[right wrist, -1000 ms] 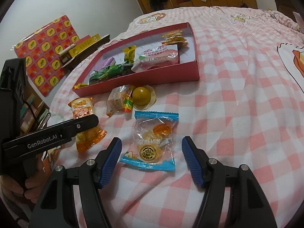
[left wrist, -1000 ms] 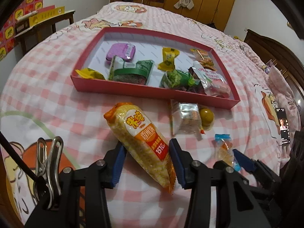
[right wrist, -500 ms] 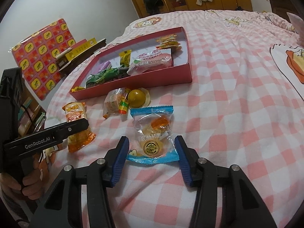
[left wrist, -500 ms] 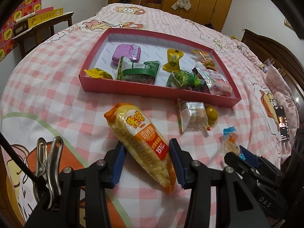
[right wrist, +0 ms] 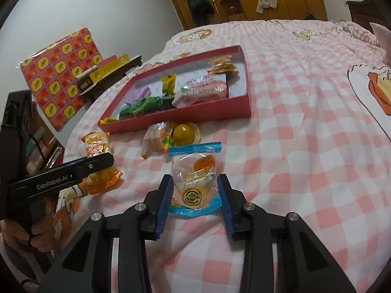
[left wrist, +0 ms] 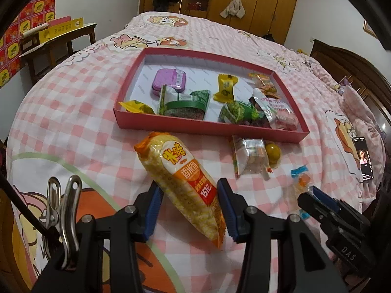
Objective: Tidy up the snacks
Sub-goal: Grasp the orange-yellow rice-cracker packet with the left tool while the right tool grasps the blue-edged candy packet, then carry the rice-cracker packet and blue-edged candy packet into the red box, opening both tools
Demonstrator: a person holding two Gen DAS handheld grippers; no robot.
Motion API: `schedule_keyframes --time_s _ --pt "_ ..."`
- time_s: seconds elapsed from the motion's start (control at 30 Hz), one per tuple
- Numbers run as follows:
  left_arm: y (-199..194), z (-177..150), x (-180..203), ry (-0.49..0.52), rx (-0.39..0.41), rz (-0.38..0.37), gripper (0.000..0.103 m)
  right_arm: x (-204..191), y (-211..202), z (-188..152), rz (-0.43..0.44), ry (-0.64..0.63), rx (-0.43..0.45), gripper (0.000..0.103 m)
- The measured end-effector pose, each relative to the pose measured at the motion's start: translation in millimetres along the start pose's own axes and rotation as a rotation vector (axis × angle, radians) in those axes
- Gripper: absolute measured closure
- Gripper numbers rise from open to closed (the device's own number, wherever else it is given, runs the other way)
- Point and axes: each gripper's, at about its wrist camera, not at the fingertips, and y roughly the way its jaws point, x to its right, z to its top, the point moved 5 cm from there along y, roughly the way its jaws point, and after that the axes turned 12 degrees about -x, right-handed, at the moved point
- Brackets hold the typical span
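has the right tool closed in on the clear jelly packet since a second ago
Yes. The right tool has just been closing: its blue pads now press the jelly packet's sides, where checked bedspread showed between them before.

"GenRobot.AI" was printed in white on the left hand-held gripper (right wrist: pixel 94 179). "DAS" stood on the right hand-held gripper (left wrist: pixel 315 196). The yellow rice-cracker packet (left wrist: pixel 182 185) bore Chinese characters "米老" and "香米饼", plus "15亿".

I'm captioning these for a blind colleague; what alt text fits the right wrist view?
The right gripper has just been closing on a clear candy bag with blue ends, lying on a pink checked bedspread. Beyond it sit two loose snacks and a red tray of snacks.
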Motion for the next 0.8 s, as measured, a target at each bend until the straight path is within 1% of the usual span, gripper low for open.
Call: schedule_keyframes --time_s 0.27,0.3,0.33,0.6,0.63,0.67,0.7,0.8 --pt "-7 3 -4 -0.007 0.019 0.004 0.056 -2 -9 3 0.018 0.005 0.015 0.070" --pt "-8 4 -4 -0.007 0.020 0.002 0.056 -2 -9 3 0.018 0.004 0.017 0.070" --pt "-9 4 -4 -0.007 0.019 -0.003 0.059 -2 -10 4 0.018 0.002 0.019 0.071" --pt "-19 9 -2 -0.002 0.036 -0.039 0.061 -8 -21 13 0.015 -0.020 0.054 0.072" --pt "-20 10 -2 -0.003 0.035 -0.045 0.062 -10 -22 14 0.017 -0.024 0.057 0.072" --pt "-20 11 -2 -0.005 0.036 -0.051 0.066 -10 -23 16 0.017 -0.026 0.059 0.072" --pt "-21 12 -3 -0.007 0.034 -0.057 0.071 -11 -24 17 0.018 -0.028 0.062 0.072" --pt "-22 14 -6 -0.010 0.034 -0.068 0.072 -14 -27 23 0.020 -0.037 0.070 0.072"
